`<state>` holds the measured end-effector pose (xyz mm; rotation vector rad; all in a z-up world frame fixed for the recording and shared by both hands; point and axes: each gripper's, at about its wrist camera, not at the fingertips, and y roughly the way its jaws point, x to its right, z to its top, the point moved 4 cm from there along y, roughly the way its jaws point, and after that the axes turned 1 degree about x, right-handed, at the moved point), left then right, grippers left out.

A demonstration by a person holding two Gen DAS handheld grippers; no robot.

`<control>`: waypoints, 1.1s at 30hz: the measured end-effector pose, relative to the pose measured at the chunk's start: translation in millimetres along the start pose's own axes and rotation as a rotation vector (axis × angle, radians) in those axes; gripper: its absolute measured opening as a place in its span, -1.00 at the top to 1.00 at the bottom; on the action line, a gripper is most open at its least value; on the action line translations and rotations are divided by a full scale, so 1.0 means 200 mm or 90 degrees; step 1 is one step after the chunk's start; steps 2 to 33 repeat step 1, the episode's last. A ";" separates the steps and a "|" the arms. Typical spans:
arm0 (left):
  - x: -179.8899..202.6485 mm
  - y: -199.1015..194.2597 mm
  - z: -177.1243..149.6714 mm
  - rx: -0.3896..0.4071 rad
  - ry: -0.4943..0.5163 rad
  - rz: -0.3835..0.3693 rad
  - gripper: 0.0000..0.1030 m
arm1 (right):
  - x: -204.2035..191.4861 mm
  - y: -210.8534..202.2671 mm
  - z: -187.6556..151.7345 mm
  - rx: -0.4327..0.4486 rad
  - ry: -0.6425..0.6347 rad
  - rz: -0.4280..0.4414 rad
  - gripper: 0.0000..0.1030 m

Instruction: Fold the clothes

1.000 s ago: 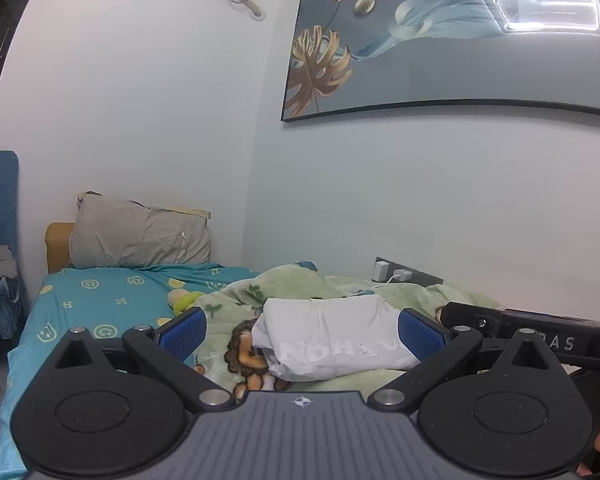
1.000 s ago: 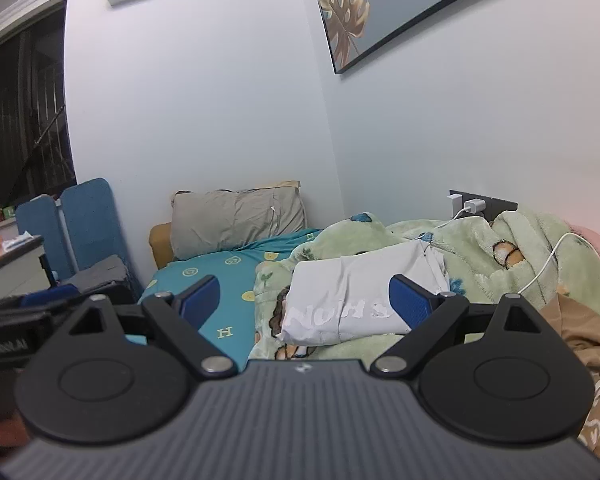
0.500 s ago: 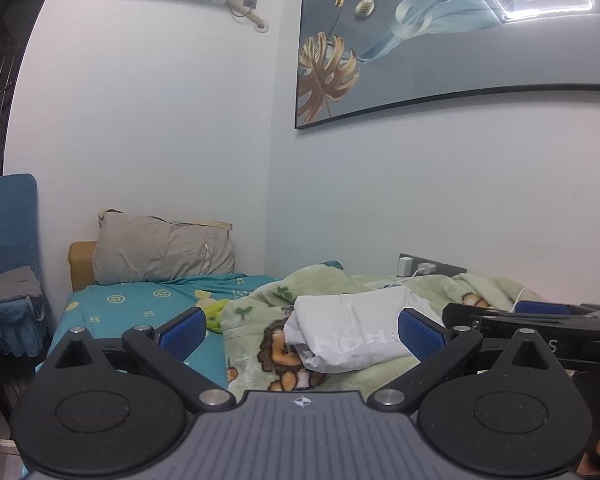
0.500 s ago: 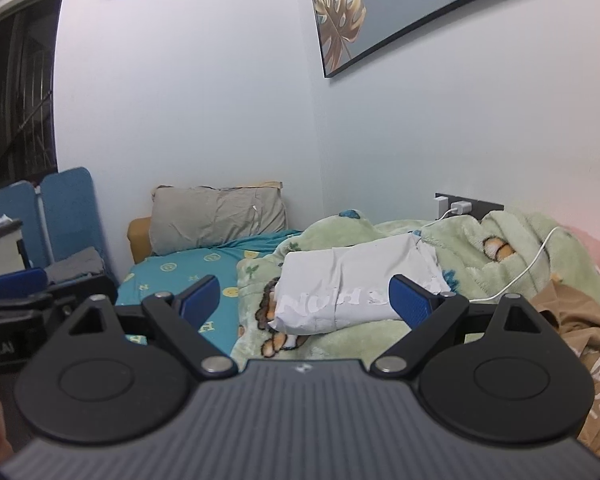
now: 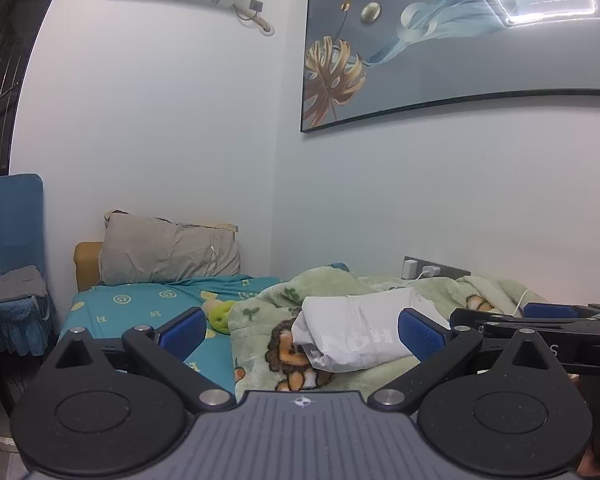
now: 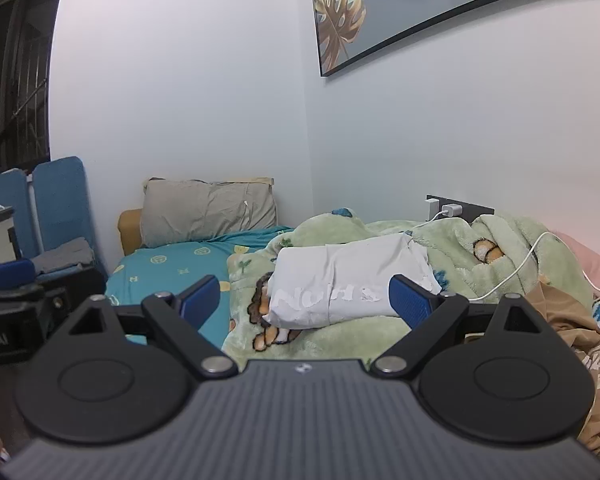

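With both tongs, left (image 5: 300,330) and right (image 6: 305,296), spread empty, the folded white garment (image 6: 346,286) ahead is best approached level and gripped at opposite edges.

The folded white garment (image 6: 348,280) is showing pale letters, roughly "NOHS", partly flaked. The teal sheet (image 5: 148,308) is carrying "H" marks. The other gripper's body (image 6: 4,340) is showing "ot.AI", cut off.
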<state>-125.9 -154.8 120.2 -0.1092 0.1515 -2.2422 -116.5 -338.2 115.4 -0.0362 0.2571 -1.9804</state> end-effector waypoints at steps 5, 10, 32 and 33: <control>0.00 0.00 0.00 -0.001 -0.001 -0.001 -1.00 | 0.00 0.00 0.00 0.000 -0.001 0.000 -0.80; 0.00 0.00 0.00 -0.001 -0.001 -0.001 -1.00 | 0.00 0.00 0.00 0.000 -0.001 0.000 -0.80; 0.00 0.00 0.00 -0.001 -0.001 -0.001 -1.00 | 0.00 0.00 0.00 0.000 -0.001 0.000 -0.80; 0.00 0.00 0.00 -0.001 -0.001 -0.001 -1.00 | 0.00 0.00 0.00 0.000 -0.001 0.000 -0.80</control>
